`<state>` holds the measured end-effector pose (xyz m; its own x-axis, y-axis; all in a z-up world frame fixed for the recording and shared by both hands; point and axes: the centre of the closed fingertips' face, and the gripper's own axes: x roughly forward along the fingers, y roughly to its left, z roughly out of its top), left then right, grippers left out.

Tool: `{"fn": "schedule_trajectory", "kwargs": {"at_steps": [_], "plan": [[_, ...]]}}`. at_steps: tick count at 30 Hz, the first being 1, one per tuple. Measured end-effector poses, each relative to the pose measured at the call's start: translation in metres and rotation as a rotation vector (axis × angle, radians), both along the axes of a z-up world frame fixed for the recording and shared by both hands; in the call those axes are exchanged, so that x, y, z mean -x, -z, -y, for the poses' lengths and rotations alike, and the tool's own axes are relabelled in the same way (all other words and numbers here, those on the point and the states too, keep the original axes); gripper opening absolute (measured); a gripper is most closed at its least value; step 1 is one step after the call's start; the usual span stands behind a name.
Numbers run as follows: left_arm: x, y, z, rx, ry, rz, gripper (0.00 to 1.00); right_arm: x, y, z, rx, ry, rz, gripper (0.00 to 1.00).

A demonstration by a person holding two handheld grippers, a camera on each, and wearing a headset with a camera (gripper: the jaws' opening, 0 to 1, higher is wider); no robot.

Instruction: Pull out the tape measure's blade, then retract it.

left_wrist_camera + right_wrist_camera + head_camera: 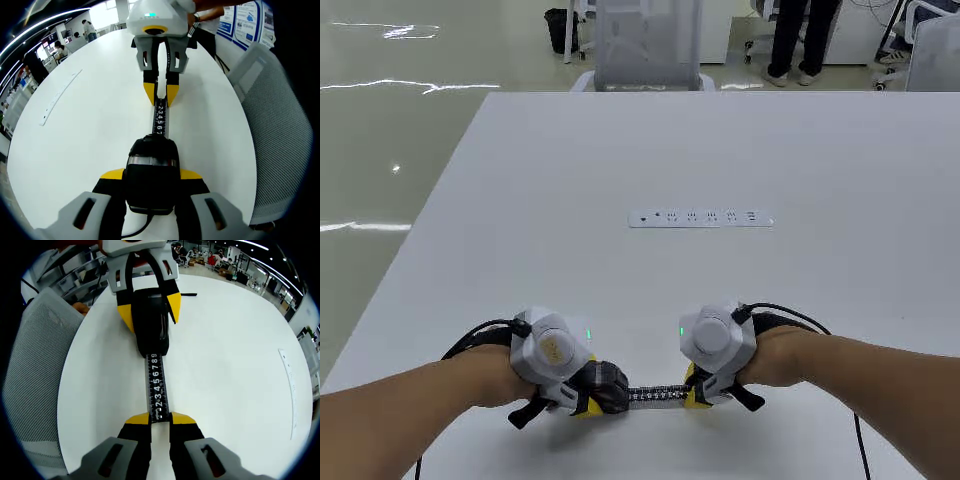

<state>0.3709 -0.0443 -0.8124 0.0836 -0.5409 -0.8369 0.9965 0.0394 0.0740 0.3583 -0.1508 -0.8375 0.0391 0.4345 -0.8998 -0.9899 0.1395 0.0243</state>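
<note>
**Head view.** A white rectangular table (570, 180) carries a white recessed socket strip (700, 218) near its centre. At the near edge, the left gripper (582, 392) is clamped on the black tape measure case (608, 388). The right gripper (698, 390) sits just beside it, pinching the free end of the graduated blade (655, 394). The blade spans the short gap between the two, low over the table. A grey mesh chair (647, 45) stands at the far edge, and a person's legs (800, 35) show beyond it.

**Left gripper view.** The yellow-tipped jaws stand at a medium width with the case (151, 165) held between them — both pads bear on its sides. The blade (160, 120) runs straight ahead from the case mouth. Black numerals 2 3 4 5 6 7 can be read on it. The right gripper (160, 95) faces in from the top, with its yellow tips closed on the blade end. The socket strip (60, 97) lies to the left. Blue-and-white posters (245, 22) hang at upper right, their text too small to read.

**Right gripper view.** The jaws are drawn narrow, nipping the blade (156, 385) near its tip. Numerals 2 to 9 read upward toward the case (152, 325), which sits between the left gripper's yellow tips (150, 307). A mesh chair back (40, 365) fills the left side.
</note>
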Motion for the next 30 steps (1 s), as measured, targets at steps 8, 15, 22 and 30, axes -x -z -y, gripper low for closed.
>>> {"fn": "schedule_trajectory", "kwargs": {"at_steps": [8,15,22,30], "plan": [[-0.001,0.001,0.0,-0.002,-0.001,0.001,0.33,0.0,0.0,0.004,0.003,0.008,-0.001,0.12],[-0.001,0.001,0.0,-0.003,-0.002,0.002,0.33,0.0,0.0,0.007,-0.001,0.013,0.0,0.12],[-0.001,0.001,0.0,-0.004,-0.001,0.005,0.33,0.0,0.0,0.01,0.001,0.018,-0.002,0.12],[-0.001,0.001,0.0,-0.002,-0.003,-0.001,0.33,0.001,0.0,0.016,0.0,0.026,-0.006,0.12]]}}
